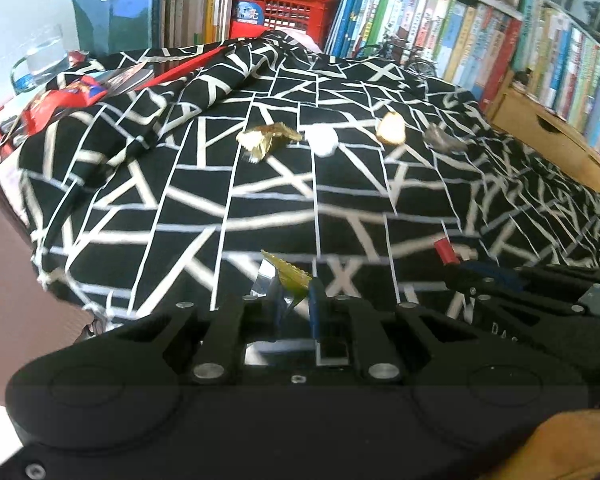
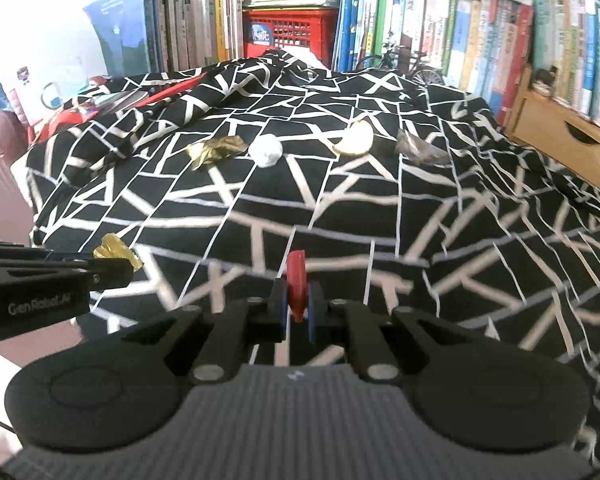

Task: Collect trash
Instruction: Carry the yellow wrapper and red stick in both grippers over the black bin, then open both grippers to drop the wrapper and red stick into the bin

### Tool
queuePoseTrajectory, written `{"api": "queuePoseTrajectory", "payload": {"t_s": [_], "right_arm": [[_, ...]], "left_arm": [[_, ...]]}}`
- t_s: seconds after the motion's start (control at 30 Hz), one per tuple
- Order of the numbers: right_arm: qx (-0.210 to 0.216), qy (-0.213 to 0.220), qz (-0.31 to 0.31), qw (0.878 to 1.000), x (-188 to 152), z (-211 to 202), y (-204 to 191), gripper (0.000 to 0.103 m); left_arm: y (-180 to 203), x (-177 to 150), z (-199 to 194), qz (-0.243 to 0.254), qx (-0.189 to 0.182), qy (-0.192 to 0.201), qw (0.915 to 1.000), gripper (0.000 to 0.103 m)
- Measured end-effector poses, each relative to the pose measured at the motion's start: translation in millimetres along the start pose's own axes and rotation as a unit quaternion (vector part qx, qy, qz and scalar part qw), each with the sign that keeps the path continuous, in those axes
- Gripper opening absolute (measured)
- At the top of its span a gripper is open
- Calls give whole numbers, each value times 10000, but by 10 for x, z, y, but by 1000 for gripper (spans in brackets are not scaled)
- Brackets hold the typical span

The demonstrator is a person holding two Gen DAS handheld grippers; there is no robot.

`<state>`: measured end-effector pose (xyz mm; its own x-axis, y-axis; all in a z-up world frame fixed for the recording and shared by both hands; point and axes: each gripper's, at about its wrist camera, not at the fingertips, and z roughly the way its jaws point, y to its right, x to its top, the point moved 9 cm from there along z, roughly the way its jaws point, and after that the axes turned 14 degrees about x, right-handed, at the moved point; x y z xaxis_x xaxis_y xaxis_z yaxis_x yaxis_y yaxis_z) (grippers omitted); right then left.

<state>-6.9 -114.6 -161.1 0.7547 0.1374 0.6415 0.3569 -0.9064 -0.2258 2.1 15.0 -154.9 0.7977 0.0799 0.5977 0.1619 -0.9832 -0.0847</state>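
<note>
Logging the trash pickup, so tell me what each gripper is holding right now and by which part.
Left gripper: gold foil wrapper, pinched at its lower end. Right gripper: small red piece, pinched at its lower part.

Black cloth (image 2: 340,216) crossed by white lines; gold wrapper (image 2: 216,150), white paper ball (image 2: 266,151), a greyish, perhaps silver, wrapper (image 2: 418,148); red crate (image 2: 288,32) at upper centre.

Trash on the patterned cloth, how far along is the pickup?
Done: can't tell. In hand: left gripper pinches a gold foil wrapper; right gripper pinches a red scrap. Left: crumpled gold wrapper, white paper ball, yellowish peel-like piece, grey wrapper.
</note>
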Motion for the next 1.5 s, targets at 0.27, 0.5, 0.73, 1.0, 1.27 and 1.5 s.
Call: {"api": "queuePoseTrajectory", "payload": {"t_s": [0.27,0.5,0.73,1.0,1.27,1.5], "right_arm": [[-137,62,89,9998,-578,-435,-460,14],[-3,-188,5,9998,-1039,-573,-934,14],[194,-492,-212,9984,-1388,-514,-1301,14],[359,-813,-462,9950,-1604,-286,-1564,14],[472,-1038,-585,9918,-1781,78,-1700,14],[550,-1179,-534,9901,-2106,572,-1606,14]], "left_arm": [[-419,-693,-536,229,-44,52,9997,12],[-801,-1343,-722,65,40,-272,9996,12],[-1106,-1824,-714,-170,176,-520,9984,12],[-1334,-2137,-567,-431,211,-782,9958,12],[-1429,-2380,-219,-438,221,-1024,9935,13],[-1375,-2653,405,-282,255,-1106,9931,13]]}}
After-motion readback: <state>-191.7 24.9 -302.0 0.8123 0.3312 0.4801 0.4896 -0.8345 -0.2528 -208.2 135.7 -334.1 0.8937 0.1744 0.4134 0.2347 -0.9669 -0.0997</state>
